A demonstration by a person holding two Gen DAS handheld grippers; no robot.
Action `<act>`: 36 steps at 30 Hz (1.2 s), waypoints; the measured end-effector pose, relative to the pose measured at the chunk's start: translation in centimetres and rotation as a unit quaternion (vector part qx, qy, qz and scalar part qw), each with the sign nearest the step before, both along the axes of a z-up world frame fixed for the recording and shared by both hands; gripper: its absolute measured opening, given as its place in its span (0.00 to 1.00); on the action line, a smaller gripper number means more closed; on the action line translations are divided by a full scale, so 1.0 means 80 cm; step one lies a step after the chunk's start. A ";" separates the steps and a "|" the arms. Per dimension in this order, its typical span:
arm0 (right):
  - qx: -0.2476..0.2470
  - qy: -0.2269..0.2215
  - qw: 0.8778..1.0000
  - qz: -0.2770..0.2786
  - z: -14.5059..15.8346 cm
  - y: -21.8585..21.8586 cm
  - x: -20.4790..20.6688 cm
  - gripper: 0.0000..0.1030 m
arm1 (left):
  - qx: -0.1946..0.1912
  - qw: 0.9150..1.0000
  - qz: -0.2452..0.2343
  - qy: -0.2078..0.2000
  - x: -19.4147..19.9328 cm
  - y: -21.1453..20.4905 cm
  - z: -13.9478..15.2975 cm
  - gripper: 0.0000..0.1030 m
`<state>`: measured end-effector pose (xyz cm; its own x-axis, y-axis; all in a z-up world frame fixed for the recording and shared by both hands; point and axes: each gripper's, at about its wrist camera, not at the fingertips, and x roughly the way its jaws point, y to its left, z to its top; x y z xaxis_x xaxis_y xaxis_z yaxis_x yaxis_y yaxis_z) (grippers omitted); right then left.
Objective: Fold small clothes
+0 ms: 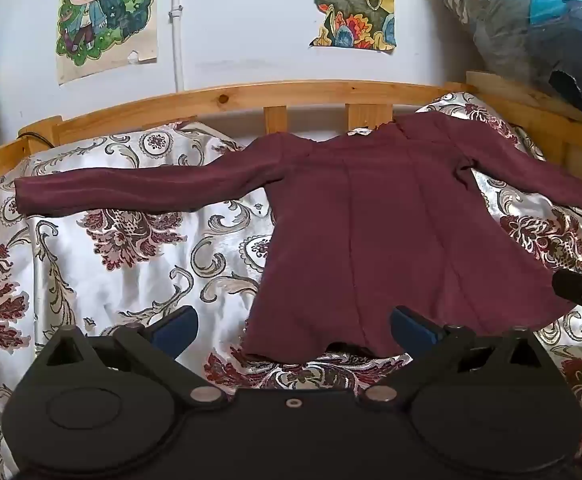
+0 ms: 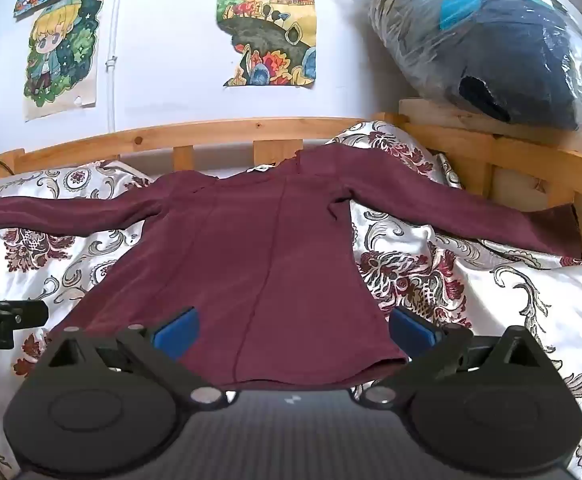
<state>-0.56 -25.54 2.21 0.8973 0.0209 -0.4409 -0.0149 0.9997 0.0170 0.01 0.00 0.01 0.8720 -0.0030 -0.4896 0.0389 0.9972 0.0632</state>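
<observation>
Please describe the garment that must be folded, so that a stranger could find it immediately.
Look at the bed with the wooden rail under the wall pictures. On its floral bedspread lies a maroon long-sleeved top, spread flat with both sleeves stretched out sideways. It is the only plain, single-coloured cloth there.

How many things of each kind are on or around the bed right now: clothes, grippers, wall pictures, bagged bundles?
Clothes: 1, the maroon long-sleeved top, spread flat on the patterned bedcover.
Grippers: 2, left gripper and right gripper, both open and empty.
Wall pictures in view: at least 4, some cut off by the frame edge.
Bagged bundles: 1, plastic-wrapped.
Total: at least 8.
</observation>
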 end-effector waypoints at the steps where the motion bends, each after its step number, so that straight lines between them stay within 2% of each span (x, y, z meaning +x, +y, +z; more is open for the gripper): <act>1: 0.000 -0.001 1.000 0.000 0.000 0.000 0.000 1.00 | 0.000 1.000 0.001 0.000 0.000 0.000 0.000 0.99; 36: 0.000 -0.006 1.000 -0.005 0.006 -0.001 -0.004 1.00 | -0.010 1.000 0.005 0.007 0.002 0.000 -0.001 0.99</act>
<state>-0.86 -25.66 2.66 0.9024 0.0129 -0.4308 -0.0059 0.9998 0.0175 0.18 -0.04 -0.10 0.8653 -0.0045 -0.5013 0.0298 0.9987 0.0424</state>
